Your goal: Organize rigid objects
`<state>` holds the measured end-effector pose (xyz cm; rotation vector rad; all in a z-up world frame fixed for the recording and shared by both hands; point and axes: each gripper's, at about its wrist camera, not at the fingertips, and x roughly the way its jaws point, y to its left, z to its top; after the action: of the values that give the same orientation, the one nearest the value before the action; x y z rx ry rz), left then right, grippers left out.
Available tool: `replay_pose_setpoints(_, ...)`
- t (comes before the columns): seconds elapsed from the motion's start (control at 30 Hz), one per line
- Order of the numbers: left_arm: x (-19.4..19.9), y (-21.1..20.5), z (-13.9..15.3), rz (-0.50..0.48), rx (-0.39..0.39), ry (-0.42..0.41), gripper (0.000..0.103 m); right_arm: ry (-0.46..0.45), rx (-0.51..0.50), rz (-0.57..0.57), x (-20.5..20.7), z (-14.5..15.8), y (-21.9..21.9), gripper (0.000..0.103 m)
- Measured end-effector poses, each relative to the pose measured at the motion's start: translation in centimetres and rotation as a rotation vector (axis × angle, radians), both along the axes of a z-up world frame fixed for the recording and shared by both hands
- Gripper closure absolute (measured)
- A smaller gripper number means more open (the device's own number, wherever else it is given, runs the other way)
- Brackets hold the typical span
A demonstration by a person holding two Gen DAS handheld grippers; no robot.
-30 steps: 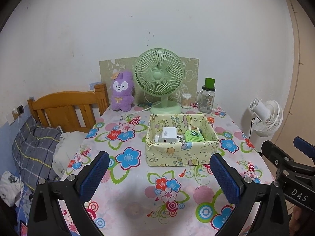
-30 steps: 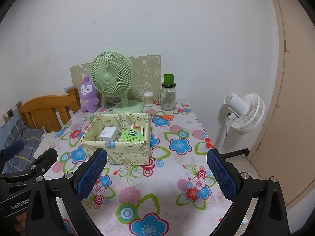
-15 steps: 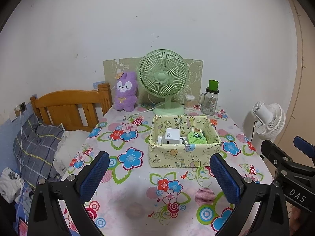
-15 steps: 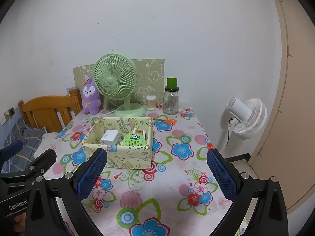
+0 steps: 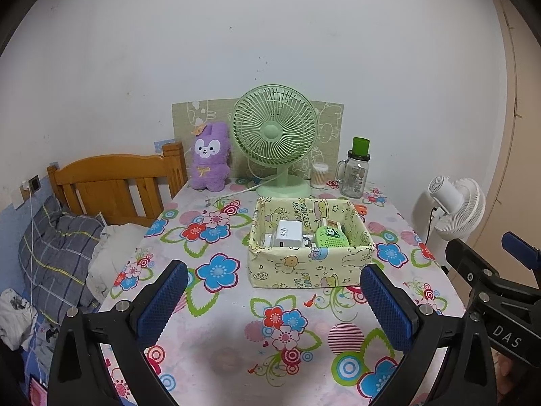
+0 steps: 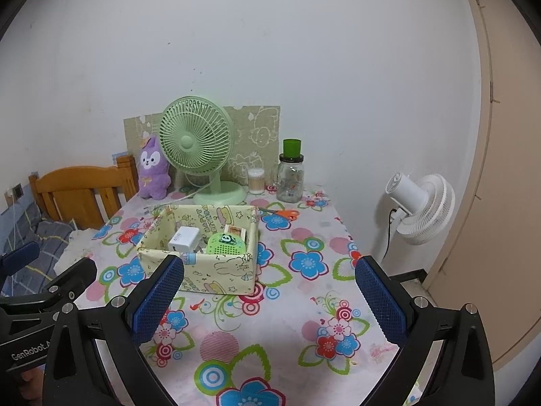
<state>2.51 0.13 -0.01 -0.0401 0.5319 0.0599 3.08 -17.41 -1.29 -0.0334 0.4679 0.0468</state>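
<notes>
Grippers both hang above the near edge of the flowered tabletop (image 5: 219,365), each with its blue pads spread wide and nothing between them. The left gripper (image 5: 274,301) has the yellow fabric box (image 5: 304,270) just ahead of it and slightly toward its right finger; the right gripper (image 6: 268,299) sees the same box (image 6: 216,274) ahead and off to its left, partly behind its left finger. Inside the box lie a white charger (image 5: 288,233), a green panda-printed case (image 5: 331,237) beside it, and a small carton (image 6: 235,230) behind the case. Farther ahead of the left gripper, at the far edge against the wall, stand a green desk fan (image 5: 275,135), a purple plush rabbit (image 5: 209,160) to its left, and a cotton-swab tub (image 5: 319,176) and a glass jar with a green cap (image 5: 355,172) to its right. Orange-handled scissors (image 6: 285,215) lie on the cloth just beyond the box, ahead of the right gripper. A white floor fan (image 6: 419,209) stands off the tabletop, well to that gripper's right.
</notes>
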Motion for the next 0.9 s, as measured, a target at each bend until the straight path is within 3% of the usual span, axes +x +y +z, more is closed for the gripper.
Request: replay_pose_setpoints(0.9,0.54,-0.07,-0.22,0.017,0.047,0.006,0.0,-0.008,-0.005,0.011,-0.35,-0.53,0.36,0.001)
